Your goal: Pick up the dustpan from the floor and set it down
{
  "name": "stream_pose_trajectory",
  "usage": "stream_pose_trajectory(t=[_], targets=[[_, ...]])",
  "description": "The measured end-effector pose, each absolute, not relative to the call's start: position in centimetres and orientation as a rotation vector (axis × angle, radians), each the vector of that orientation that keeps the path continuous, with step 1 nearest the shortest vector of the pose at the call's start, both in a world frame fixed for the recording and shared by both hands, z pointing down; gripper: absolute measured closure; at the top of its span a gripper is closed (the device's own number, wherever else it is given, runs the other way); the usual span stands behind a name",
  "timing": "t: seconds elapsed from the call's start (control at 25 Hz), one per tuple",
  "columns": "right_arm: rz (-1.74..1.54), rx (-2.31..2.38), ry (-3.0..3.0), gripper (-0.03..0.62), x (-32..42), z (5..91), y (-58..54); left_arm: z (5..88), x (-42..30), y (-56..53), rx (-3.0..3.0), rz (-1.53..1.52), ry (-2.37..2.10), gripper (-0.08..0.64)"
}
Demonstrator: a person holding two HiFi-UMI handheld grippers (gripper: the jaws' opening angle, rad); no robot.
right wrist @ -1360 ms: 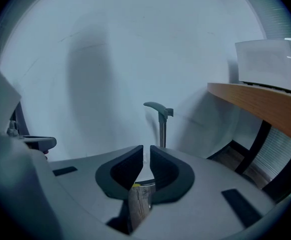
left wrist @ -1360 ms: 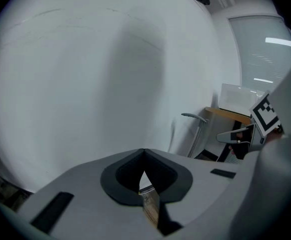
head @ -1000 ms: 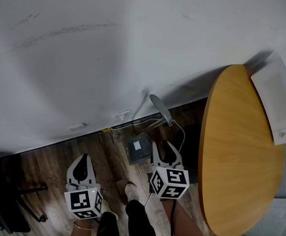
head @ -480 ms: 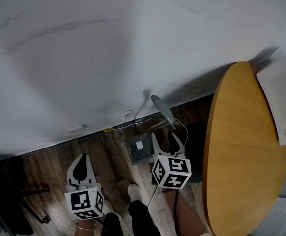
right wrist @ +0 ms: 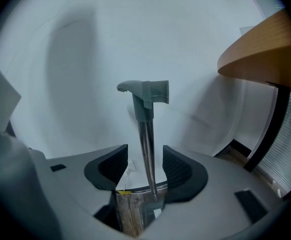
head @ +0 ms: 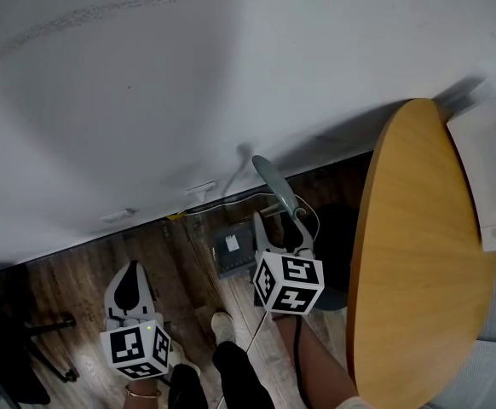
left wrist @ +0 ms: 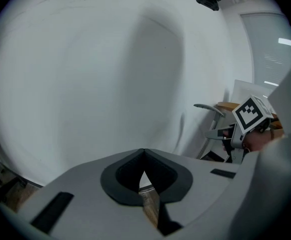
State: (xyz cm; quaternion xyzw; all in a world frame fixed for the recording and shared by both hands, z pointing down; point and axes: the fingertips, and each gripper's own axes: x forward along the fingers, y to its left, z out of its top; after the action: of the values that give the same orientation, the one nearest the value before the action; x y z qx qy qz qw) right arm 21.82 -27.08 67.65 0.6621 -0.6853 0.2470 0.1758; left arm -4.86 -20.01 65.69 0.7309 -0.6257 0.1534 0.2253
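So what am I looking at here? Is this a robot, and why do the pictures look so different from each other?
There is no robot here: someone holds a two-jaw gripper in each hand, and the patterned cubes are part of those grippers. The head view comes from a head-worn camera looking steeply down. The other two views come from cameras riding on the grippers, looking along their jaws. A long-handled dustpan stands on the wooden floor, by the white wall and a round wooden table. The right gripper has just been opening its jaws; the dustpan's handle stands between them, not gripped. The left gripper is shut and empty.
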Motion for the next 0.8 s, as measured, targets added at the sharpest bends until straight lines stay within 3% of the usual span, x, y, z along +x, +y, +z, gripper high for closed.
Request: stream_pose_trajectory(t=[0.4, 0.8], targets=[[0.643, 1.868, -1.930, 0.474, 22.21, 67.62, -27.71, 66.11, -4.58, -20.41, 2.017, 0.418, -1.728, 0.554], [0.581, 1.849, -1.925, 0.495, 22.25, 67.66, -26.88, 65.78, -4.71, -20.24, 2.017, 0.420, -1.736, 0.554]])
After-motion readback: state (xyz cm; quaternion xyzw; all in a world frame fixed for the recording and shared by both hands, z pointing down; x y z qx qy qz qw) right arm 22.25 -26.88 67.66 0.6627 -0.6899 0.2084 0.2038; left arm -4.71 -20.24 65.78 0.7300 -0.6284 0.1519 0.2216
